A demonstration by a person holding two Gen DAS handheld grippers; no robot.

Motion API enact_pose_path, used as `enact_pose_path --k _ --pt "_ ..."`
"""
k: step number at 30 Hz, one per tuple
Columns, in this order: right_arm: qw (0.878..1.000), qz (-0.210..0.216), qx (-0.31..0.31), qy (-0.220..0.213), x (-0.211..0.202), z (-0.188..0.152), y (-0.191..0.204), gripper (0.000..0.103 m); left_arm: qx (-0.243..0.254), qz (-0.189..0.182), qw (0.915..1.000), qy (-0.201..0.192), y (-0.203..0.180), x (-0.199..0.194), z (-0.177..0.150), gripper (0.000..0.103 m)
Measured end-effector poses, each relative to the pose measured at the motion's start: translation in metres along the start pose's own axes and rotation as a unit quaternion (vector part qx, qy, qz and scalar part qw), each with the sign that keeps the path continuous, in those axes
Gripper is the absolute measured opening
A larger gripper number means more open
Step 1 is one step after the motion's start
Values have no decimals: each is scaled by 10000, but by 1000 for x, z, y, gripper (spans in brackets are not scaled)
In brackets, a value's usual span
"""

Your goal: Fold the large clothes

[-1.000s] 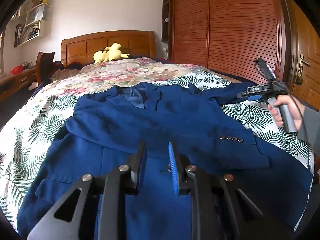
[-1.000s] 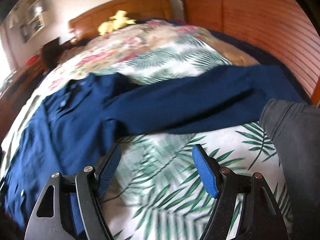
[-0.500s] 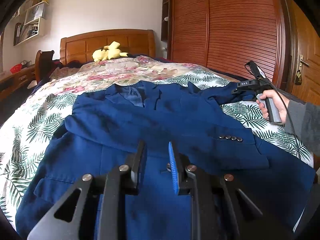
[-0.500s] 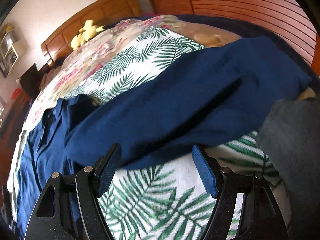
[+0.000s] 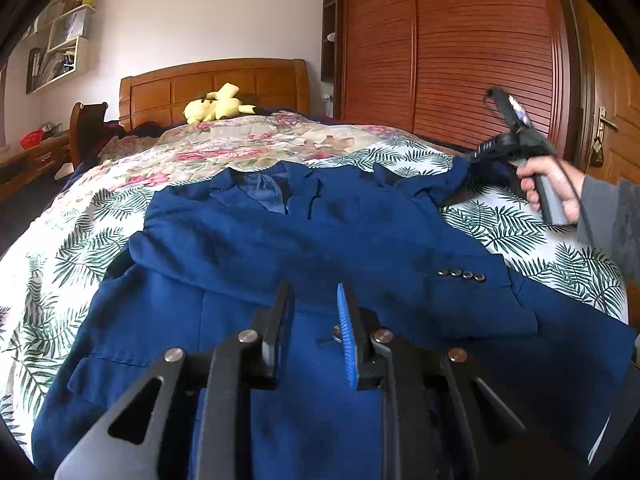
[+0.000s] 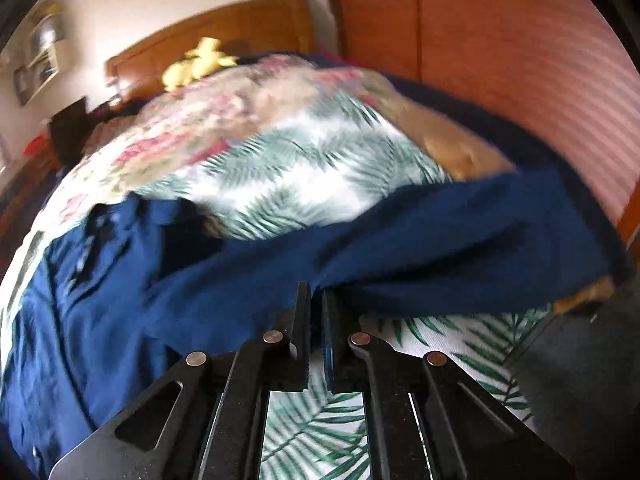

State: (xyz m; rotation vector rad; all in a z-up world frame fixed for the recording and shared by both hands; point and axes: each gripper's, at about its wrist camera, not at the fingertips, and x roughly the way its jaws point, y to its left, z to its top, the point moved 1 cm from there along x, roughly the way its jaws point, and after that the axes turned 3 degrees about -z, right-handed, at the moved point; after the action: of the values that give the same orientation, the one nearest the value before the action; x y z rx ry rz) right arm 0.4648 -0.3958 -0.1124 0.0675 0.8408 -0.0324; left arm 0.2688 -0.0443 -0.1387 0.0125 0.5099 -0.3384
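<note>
A dark blue suit jacket point(image 5: 320, 248) lies front-up on the bed, collar toward the headboard. One sleeve is folded across the chest, its cuff buttons point(image 5: 460, 274) showing. My left gripper point(image 5: 314, 300) hovers just above the jacket's lower front, jaws slightly apart, holding nothing. My right gripper point(image 6: 317, 294) is shut on the edge of the other sleeve point(image 6: 440, 240), which stretches toward the bed's right side. In the left wrist view the right gripper point(image 5: 476, 156) is seen at that sleeve's end, held by a hand.
The bed has a leaf-print sheet point(image 5: 520, 228) and a floral quilt point(image 5: 248, 140). A yellow plush toy point(image 5: 216, 104) lies by the wooden headboard. A wooden wardrobe point(image 5: 460, 48) stands close along the right. A nightstand point(image 5: 32, 156) is at the left.
My right gripper moved up to the outstretched sleeve and closed on its edge; it was wide open before. The left gripper has hardly moved.
</note>
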Motion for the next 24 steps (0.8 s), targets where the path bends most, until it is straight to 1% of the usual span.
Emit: enact_pose_path --k 3,6,8,9,11,13,14,16,18,20,23,24 --pt "9981 235 -477 -308 -28 7 26 1 6 4 10000 0 0 0 0 19" --pt "9904 668 -1063 -583 -59 8 64 1 9 2 10000 3 0 0 0 19" --pt "9826 1040 -1409 -623 -78 3 91 1 -2 -7 10000 4 0 0 0 19" --pt "9770 1272 -1612 -577 -87 -3 108 1 -16 -10 10000 5 1 0 0 19" --pt "9696 1439 -1930 -434 -97 -18 134 2 -19 -12 10000 10 1 0 0 19" --pt "9687 1435 -2017 -174 -96 -30 150 2 -11 -8 10000 6 1 -1 -1 19" --pt "9706 1362 -1985 4 -92 -36 154 2 -7 -5 10000 1 1 0 0 19" --pt "9723 1242 -1968 196 -87 -44 159 2 6 1 10000 -7 1 -1 0 19" --pt "9724 1193 -1991 231 -88 -49 160 3 8 2 10000 -6 1 -1 0 19" --pt "9707 1383 -1961 145 -97 -51 155 3 8 1 10000 -9 2 -1 -1 19" --pt "9723 1259 -1969 -8 -112 -45 150 4 20 4 10000 2 2 -1 -1 19" --pt "9727 1264 -1944 -38 -116 -42 149 6 25 7 10000 1 1 -1 0 19"
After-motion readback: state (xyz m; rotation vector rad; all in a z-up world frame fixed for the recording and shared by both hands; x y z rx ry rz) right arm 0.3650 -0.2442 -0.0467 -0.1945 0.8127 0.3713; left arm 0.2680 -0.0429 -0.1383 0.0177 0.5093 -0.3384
